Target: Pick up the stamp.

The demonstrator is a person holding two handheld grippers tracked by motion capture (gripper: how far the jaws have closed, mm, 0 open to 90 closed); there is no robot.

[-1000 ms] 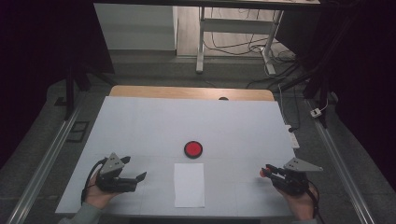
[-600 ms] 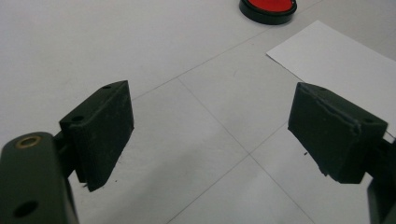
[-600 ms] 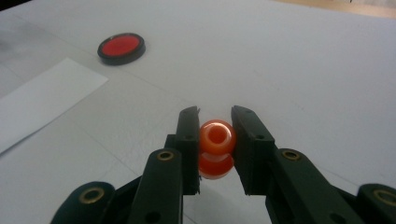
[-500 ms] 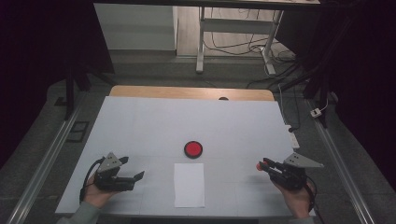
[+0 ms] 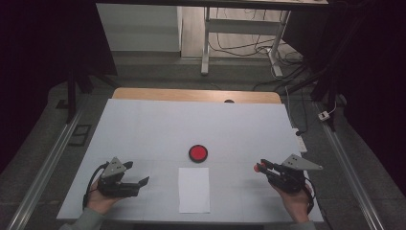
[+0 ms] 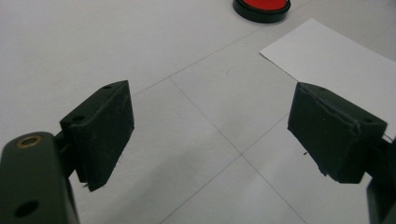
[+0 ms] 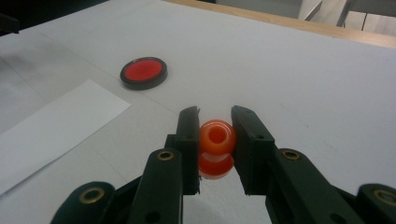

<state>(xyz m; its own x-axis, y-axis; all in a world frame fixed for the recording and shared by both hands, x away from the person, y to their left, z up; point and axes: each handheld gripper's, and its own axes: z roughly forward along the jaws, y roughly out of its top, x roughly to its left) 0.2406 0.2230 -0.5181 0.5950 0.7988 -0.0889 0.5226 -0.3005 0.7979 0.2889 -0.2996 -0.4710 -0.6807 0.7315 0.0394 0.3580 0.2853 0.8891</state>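
Observation:
My right gripper (image 7: 215,122) is shut on a small orange-red bead (image 7: 216,136) with a hole through it; a second rounded orange part sits just below it between the pads. In the high view that right gripper (image 5: 262,167) is at the table's front right, the bead (image 5: 257,167) at its tip. A red disc with a black rim (image 5: 197,153) (image 7: 143,72) (image 6: 261,6) lies mid-table. A white sheet of paper (image 5: 194,189) (image 7: 51,133) (image 6: 336,60) lies in front of it. My left gripper (image 5: 140,182) (image 6: 210,126) rests open at the front left, nothing between its jaws.
The white table top (image 5: 158,124) has a wooden strip (image 5: 191,95) along its far edge. Metal rails (image 5: 43,167) run along both sides. Beyond the table stand desk legs and cables (image 5: 249,38) on the floor.
My right gripper has moved left toward the table's middle with the bead in it. The left gripper has stayed in place.

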